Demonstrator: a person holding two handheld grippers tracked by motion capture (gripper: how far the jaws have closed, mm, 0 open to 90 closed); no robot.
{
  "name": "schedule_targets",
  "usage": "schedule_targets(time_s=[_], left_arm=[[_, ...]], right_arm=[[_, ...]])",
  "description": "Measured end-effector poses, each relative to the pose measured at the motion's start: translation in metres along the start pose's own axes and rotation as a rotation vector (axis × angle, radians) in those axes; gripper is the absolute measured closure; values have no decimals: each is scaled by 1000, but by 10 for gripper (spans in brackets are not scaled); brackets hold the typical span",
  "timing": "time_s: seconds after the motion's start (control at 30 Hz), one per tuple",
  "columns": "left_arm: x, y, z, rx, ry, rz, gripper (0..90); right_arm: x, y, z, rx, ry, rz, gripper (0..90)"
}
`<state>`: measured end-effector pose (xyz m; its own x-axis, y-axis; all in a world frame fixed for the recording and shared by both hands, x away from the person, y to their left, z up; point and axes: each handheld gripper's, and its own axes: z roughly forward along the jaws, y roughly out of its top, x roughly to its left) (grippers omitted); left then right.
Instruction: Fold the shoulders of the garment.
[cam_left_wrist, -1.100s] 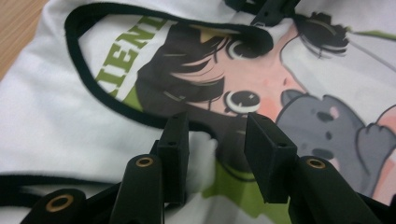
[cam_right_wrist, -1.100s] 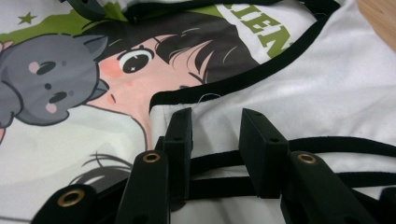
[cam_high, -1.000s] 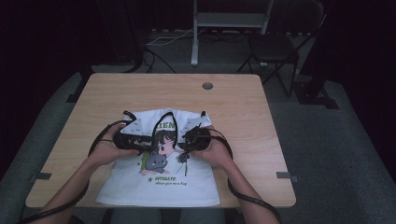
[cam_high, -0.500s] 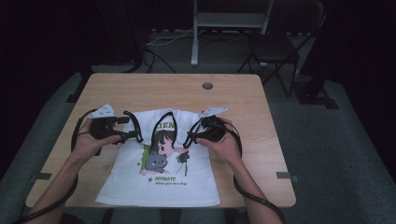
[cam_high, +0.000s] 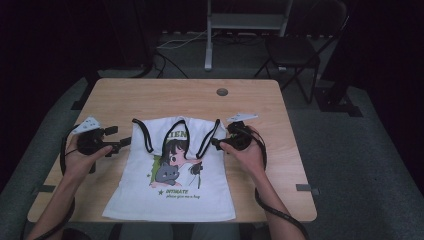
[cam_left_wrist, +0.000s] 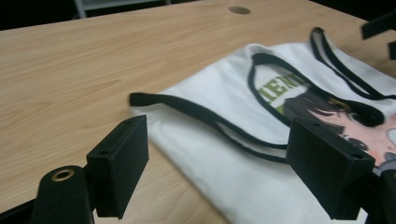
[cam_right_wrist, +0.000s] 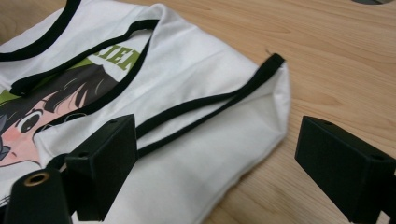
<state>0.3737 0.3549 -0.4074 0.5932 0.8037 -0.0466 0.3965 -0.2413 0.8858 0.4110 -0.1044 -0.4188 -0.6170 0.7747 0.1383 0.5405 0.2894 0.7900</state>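
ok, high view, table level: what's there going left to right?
left gripper, jaws open → white tank top lying flat → right gripper, jaws open, at the top's right edge → bare strip of table.

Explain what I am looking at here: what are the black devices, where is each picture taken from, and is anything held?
A person holds two hand-held black grippers, the left gripper and right gripper. The high view looks down on the light wooden table; the other two pictures come from cameras riding on each gripper, looking along its jaws. A white sleeveless top with black trim and a cartoon print lies flat on the table. Both grippers' jaws have just been opening; they stand open at the top's shoulder corners, holding nothing.
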Motion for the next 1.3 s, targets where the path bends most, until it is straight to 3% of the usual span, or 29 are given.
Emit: schedule_targets(time_s=[0.33, 0.47, 0.63, 0.83, 1.3], left_arm=[[-1, -13, 4, -38, 49, -31, 208], [-1, -17, 10, -16, 48, -29, 208], [0, -9, 16, -7, 48, -17, 208], [8, 4, 26, -1, 66, -41, 207], [6, 6, 21, -9, 74, -43, 207]], right_arm=[[-12, -8, -8, -41, -23, 50, 124], [-15, -12, -7, -41, -26, 55, 124], [-18, -14, -8, -40, -37, 63, 125], [-28, -5, -9, -50, -62, 80, 125], [-26, 0, -8, -49, -53, 68, 125]])
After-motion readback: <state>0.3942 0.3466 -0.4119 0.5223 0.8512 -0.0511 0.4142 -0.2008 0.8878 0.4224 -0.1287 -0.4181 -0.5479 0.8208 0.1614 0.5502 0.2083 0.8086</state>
